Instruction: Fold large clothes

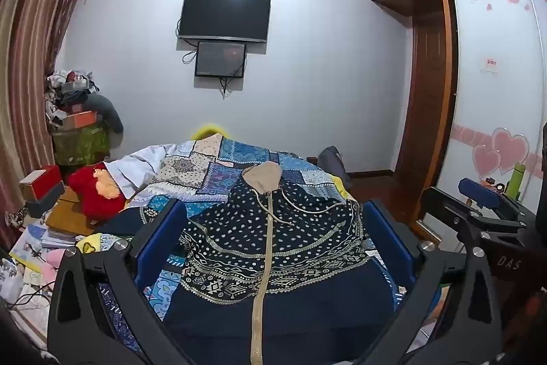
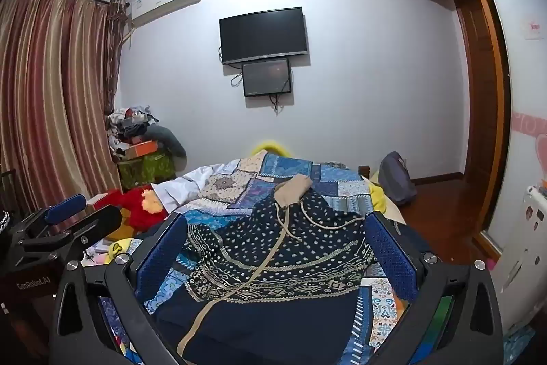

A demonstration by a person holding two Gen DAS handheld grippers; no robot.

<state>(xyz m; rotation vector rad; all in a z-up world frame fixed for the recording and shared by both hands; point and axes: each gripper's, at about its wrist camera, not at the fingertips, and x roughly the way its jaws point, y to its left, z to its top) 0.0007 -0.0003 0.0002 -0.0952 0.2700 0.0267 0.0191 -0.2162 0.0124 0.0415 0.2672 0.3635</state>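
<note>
A navy hooded jacket (image 1: 277, 248) with a white dot-and-band pattern, a beige zipper and a beige-lined hood lies front up on the patchwork bedspread (image 1: 205, 166). It also shows in the right wrist view (image 2: 273, 259), hood pointing to the far end. My left gripper (image 1: 273, 221) is open and empty, held above the jacket's lower half. My right gripper (image 2: 273, 238) is open and empty, above the same garment. The right gripper shows at the right edge of the left wrist view (image 1: 478, 194), and the left gripper at the left edge of the right wrist view (image 2: 65, 214).
A red plush toy (image 1: 95, 194) and boxes, books and papers (image 1: 41, 228) crowd the bed's left side. A cluttered stand (image 1: 78, 118) sits by the curtain. A grey backpack (image 2: 396, 177) stands on the floor at the right. A wardrobe with a sliding door (image 1: 489, 91) is on the right.
</note>
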